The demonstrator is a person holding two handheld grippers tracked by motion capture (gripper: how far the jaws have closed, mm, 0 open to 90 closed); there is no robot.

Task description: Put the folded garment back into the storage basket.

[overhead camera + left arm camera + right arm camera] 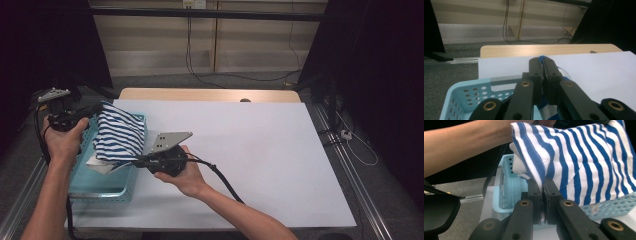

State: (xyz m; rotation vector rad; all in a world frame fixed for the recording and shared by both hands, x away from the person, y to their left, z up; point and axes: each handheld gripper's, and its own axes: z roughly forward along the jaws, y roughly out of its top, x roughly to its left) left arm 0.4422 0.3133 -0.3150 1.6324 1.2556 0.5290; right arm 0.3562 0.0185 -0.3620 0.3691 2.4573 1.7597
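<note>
The left gripper (97,107) was held level over the far rim of the blue basket (100,192), clamped on the striped cloth (120,135). The right gripper (134,161), reaching in sideways, was clenched on the cloth's near lower edge. Open white bench (260,150) lay beyond the right gripper.

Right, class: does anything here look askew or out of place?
Nothing is spilled or damaged. The striped cloth hangs bunched above the blue basket rather than lying in it, pinched at opposite edges by the left gripper and right gripper.
</note>
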